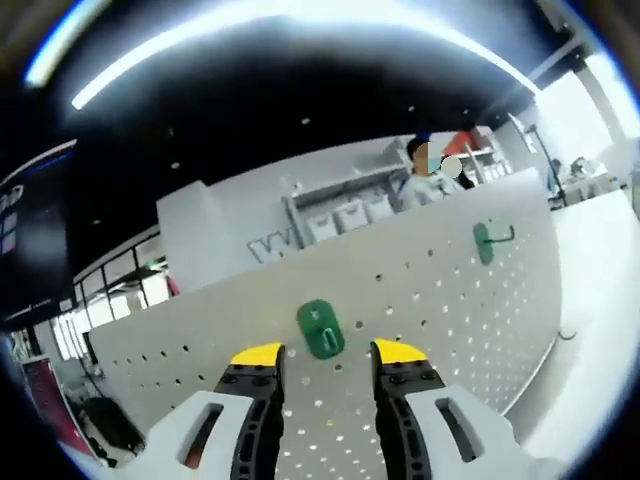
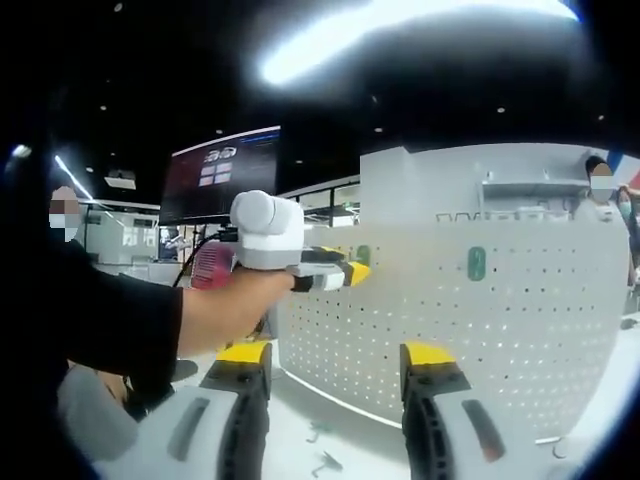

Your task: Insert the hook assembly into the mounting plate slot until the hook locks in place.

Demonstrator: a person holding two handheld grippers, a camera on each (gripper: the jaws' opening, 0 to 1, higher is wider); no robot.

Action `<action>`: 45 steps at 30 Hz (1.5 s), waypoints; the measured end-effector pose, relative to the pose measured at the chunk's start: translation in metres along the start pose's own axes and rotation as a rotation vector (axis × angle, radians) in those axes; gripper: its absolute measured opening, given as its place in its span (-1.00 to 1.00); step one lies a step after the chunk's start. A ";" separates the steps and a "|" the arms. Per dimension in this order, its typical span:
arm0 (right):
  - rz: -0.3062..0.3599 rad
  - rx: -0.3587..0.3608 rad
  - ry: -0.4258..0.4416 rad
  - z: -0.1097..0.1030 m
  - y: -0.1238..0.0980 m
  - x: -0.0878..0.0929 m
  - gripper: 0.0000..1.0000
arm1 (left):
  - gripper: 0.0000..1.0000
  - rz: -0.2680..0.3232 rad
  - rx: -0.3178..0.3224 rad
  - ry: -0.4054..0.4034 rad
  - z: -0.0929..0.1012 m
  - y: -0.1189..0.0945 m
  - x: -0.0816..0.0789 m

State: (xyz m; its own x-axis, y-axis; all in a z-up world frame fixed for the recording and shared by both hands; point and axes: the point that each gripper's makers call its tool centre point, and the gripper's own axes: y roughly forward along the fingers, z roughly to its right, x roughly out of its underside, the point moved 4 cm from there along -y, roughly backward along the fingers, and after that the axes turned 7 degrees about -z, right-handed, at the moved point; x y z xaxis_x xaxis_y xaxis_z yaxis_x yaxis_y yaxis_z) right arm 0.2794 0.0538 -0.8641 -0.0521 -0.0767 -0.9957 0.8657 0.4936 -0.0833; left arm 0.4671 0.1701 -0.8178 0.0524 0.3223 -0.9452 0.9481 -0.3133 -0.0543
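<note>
**Left gripper view: green hook mount dead ahead on the pegboard**

Left gripper view has my left gripper (image 1: 327, 352) pointed straight at the white pegboard (image 1: 420, 300). A green hook plate (image 1: 321, 328) sits flat on the board, right between my yellow jaw tips (rounded rectangle, small hook nub at its centre). Jaws stand wide apart, nothing held; whether the tips touch the board I cannot tell. Farther along the same board, up and right, a second green hook (image 1: 487, 240) sticks out with a thin metal prong toward the right.

Right gripper view: right gripper (image 2: 336, 352) hangs back from the board, jaws spread wide and empty. I see the left gripper (image 2: 300, 270) from the side here, held in a hand (image 2: 235, 305) with a dark sleeve (image 2: 110, 320), arm level and stretched out, its yellow tips right at the pegboard (image 2: 480, 330) edge. A green plate (image 2: 477, 263) shows on the board face, well apart from those tips. Small dark parts (image 2: 326, 466) lie on the white table (image 2: 300, 420) below; too small to identify.
</note>
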 end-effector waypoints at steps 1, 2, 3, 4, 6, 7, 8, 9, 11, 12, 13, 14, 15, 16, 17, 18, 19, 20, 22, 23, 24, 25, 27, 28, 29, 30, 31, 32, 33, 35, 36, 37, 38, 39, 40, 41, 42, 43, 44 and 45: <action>-0.002 0.000 -0.002 0.000 0.000 0.000 -0.02 | -0.19 -0.001 0.011 -0.025 0.000 -0.002 0.001; -0.003 0.000 -0.005 -0.001 0.001 0.000 -0.02 | -0.17 0.001 0.016 -0.042 -0.001 -0.003 0.001; -0.005 0.000 -0.008 -0.001 0.001 0.001 -0.02 | -0.16 0.004 0.020 -0.058 -0.002 -0.006 0.001; -0.006 0.000 -0.010 -0.001 0.001 0.001 -0.02 | -0.14 0.008 0.027 -0.068 -0.002 -0.007 0.000; -0.011 0.002 -0.014 -0.001 0.002 0.002 -0.02 | -0.10 0.009 0.034 -0.074 -0.003 -0.012 0.000; -0.011 0.003 -0.017 -0.001 0.002 0.002 -0.02 | -0.08 0.011 0.038 -0.075 -0.002 -0.014 0.000; -0.011 0.004 -0.019 -0.001 0.002 0.002 -0.02 | -0.05 0.015 0.043 -0.081 -0.002 -0.017 -0.001; -0.011 0.006 -0.022 -0.001 0.002 0.002 -0.02 | -0.03 0.018 0.049 -0.086 -0.002 -0.018 0.000; -0.013 0.006 -0.025 -0.001 0.002 0.003 -0.03 | 0.04 0.022 0.063 -0.098 -0.003 -0.021 0.000; -0.015 0.007 -0.027 -0.001 0.002 0.003 -0.03 | 0.06 0.021 0.074 -0.100 -0.002 -0.024 0.001; -0.015 0.007 -0.028 -0.001 0.002 0.003 -0.03 | 0.08 0.020 0.078 -0.099 -0.001 -0.026 0.001; -0.015 0.009 -0.030 -0.001 0.002 0.003 -0.03 | 0.10 0.020 0.087 -0.098 -0.001 -0.030 0.002; -0.015 0.010 -0.031 -0.001 0.002 0.003 -0.03 | 0.12 0.021 0.093 -0.098 -0.001 -0.032 0.003; -0.015 0.011 -0.032 0.000 0.002 0.003 -0.03 | 0.14 0.020 0.099 -0.099 -0.001 -0.034 0.004; -0.016 0.012 -0.032 0.000 0.002 0.003 -0.03 | 0.17 0.020 0.105 -0.100 -0.001 -0.037 0.005; -0.017 0.014 -0.033 0.000 0.003 0.004 -0.03 | 0.19 0.021 0.112 -0.103 -0.001 -0.041 0.007; -0.019 0.015 -0.032 0.001 0.003 0.004 -0.03 | 0.20 0.019 0.116 -0.104 -0.002 -0.043 0.008; -0.020 0.015 -0.031 0.001 0.003 0.005 -0.03 | 0.21 0.014 0.121 -0.106 -0.003 -0.046 0.010; -0.021 0.016 -0.031 0.001 0.003 0.005 -0.03 | 0.24 0.011 0.126 -0.108 -0.004 -0.052 0.014; -0.023 0.016 -0.032 0.000 0.003 0.005 -0.03 | 0.24 0.008 0.129 -0.107 -0.004 -0.057 0.016; -0.025 0.016 -0.032 0.001 0.003 0.006 -0.03 | 0.25 0.007 0.131 -0.107 -0.004 -0.059 0.018; -0.029 0.015 -0.031 0.001 0.004 0.007 -0.03 | 0.26 0.011 0.135 -0.119 -0.004 -0.064 0.020; -0.034 0.015 -0.027 0.000 0.004 0.008 -0.03 | 0.29 0.016 0.142 -0.138 -0.003 -0.069 0.024; -0.037 0.015 -0.027 0.000 0.004 0.009 -0.03 | 0.29 0.011 0.146 -0.141 -0.002 -0.073 0.028; -0.045 0.015 -0.028 0.000 0.004 0.011 -0.03 | 0.29 0.004 0.149 -0.140 -0.001 -0.075 0.031; -0.048 0.015 -0.028 0.000 0.004 0.012 -0.03 | 0.29 -0.001 0.153 -0.142 0.001 -0.079 0.035; -0.052 0.015 -0.027 -0.001 0.004 0.013 -0.03 | 0.29 -0.003 0.157 -0.145 0.002 -0.082 0.037; -0.057 0.015 -0.028 -0.001 0.004 0.014 -0.03 | 0.29 -0.009 0.162 -0.150 0.003 -0.085 0.042; -0.060 0.016 -0.029 -0.001 0.004 0.015 -0.03 | 0.29 -0.015 0.164 -0.154 0.004 -0.088 0.044; -0.064 0.017 -0.031 -0.001 0.004 0.016 -0.04 | 0.29 -0.020 0.174 -0.164 0.006 -0.095 0.050; -0.066 0.018 -0.032 -0.001 0.005 0.016 -0.04 | 0.29 -0.023 0.178 -0.167 0.007 -0.098 0.053; -0.067 0.019 -0.032 -0.001 0.005 0.016 -0.04 | 0.29 -0.027 0.178 -0.166 0.009 -0.102 0.056; -0.067 0.020 -0.033 -0.001 0.005 0.016 -0.04 | 0.29 -0.027 0.180 -0.168 0.010 -0.104 0.058; -0.066 0.020 -0.035 -0.001 0.005 0.016 -0.05 | 0.29 -0.026 0.186 -0.172 0.012 -0.109 0.060; -0.066 0.020 -0.036 -0.001 0.005 0.016 -0.05 | 0.28 -0.029 0.187 -0.173 0.013 -0.111 0.062; -0.067 0.019 -0.038 -0.002 0.006 0.016 -0.05 | 0.28 -0.032 0.187 -0.174 0.013 -0.113 0.064; -0.068 0.019 -0.040 -0.002 0.006 0.016 -0.05 | 0.27 -0.035 0.188 -0.179 0.014 -0.115 0.067; -0.070 0.017 -0.041 -0.003 0.006 0.017 -0.05 | 0.27 -0.036 0.193 -0.186 0.016 -0.118 0.070; -0.071 0.016 -0.043 -0.004 0.006 0.017 -0.06 | 0.27 -0.037 0.192 -0.188 0.017 -0.121 0.071; -0.073 0.014 -0.045 -0.005 0.007 0.018 -0.06 | 0.25 -0.035 0.191 -0.191 0.018 -0.125 0.073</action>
State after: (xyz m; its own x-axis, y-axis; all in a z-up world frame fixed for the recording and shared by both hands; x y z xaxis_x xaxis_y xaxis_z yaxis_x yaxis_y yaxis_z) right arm 0.2818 0.0597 -0.8828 -0.0931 -0.1510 -0.9841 0.8675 0.4728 -0.1546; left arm 0.3470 0.2162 -0.8858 -0.0567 0.1668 -0.9844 0.8710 -0.4737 -0.1304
